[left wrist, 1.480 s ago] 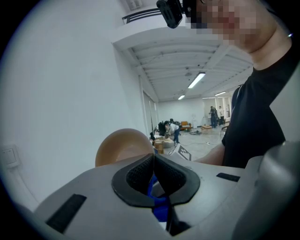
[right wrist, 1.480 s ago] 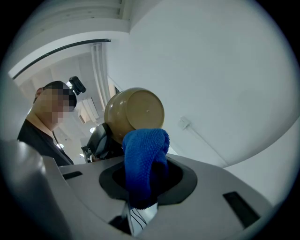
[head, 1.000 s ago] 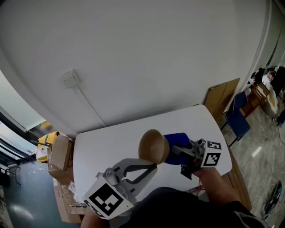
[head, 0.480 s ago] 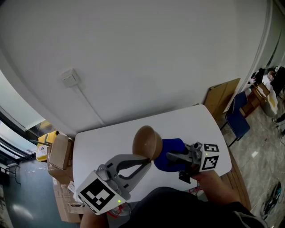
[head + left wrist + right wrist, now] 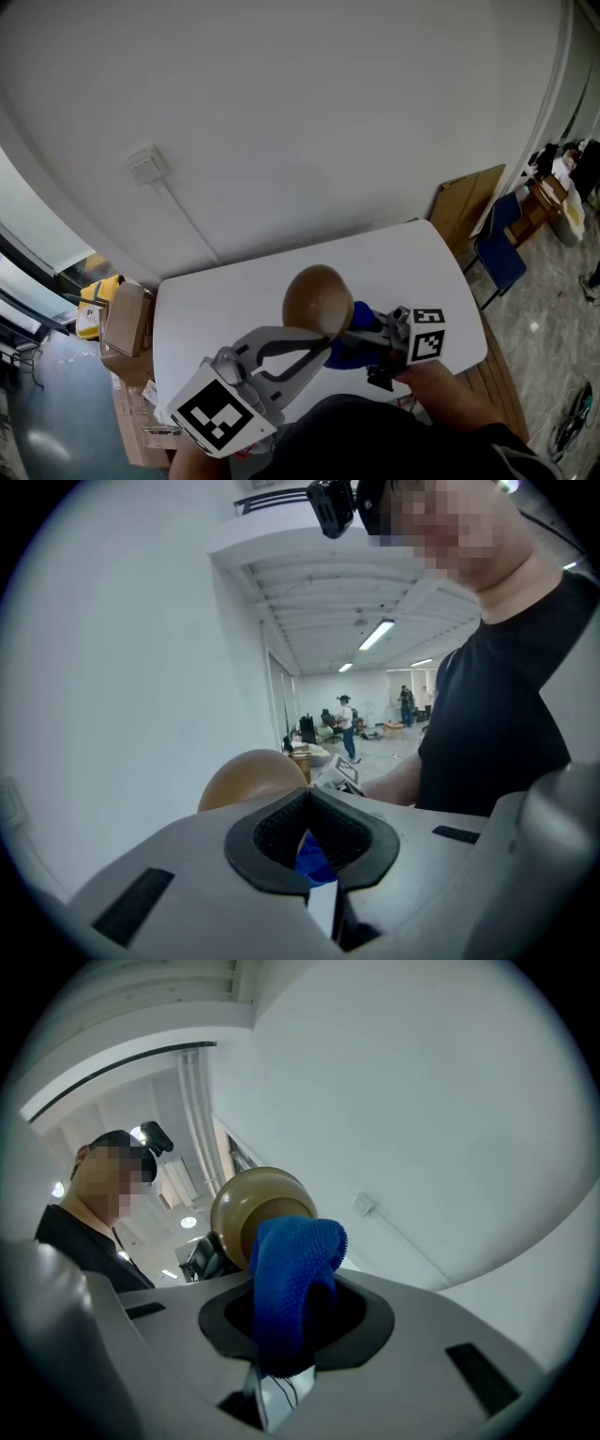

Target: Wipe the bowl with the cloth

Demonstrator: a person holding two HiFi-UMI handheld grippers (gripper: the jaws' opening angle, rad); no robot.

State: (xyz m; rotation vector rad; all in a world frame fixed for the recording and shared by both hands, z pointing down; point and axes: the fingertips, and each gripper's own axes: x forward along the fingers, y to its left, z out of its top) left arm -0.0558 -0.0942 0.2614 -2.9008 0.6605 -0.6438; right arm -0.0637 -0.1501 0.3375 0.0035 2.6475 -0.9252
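Observation:
The brown bowl (image 5: 317, 296) is held up above the white table (image 5: 216, 300), tilted on its side. My left gripper (image 5: 327, 344) is shut on the bowl's lower rim; in the left gripper view the bowl (image 5: 247, 776) rises just behind the closed jaws of the left gripper (image 5: 307, 801). My right gripper (image 5: 364, 339) is shut on the blue cloth (image 5: 349, 353), which is tucked close under the bowl's right side. In the right gripper view the cloth (image 5: 289, 1279) sticks up from the right gripper (image 5: 292, 1321) in front of the bowl (image 5: 258, 1202). Whether cloth and bowl touch, I cannot tell.
Cardboard boxes (image 5: 127, 323) stand on the floor left of the table. A blue chair (image 5: 497, 248) and a leaning cardboard sheet (image 5: 466, 200) are at the right. A wall socket (image 5: 147, 166) with a cable is on the white wall behind.
The bowl swung left, then slightly back right. My right gripper moved left and nearer with the cloth, which now shows much less from behind the bowl.

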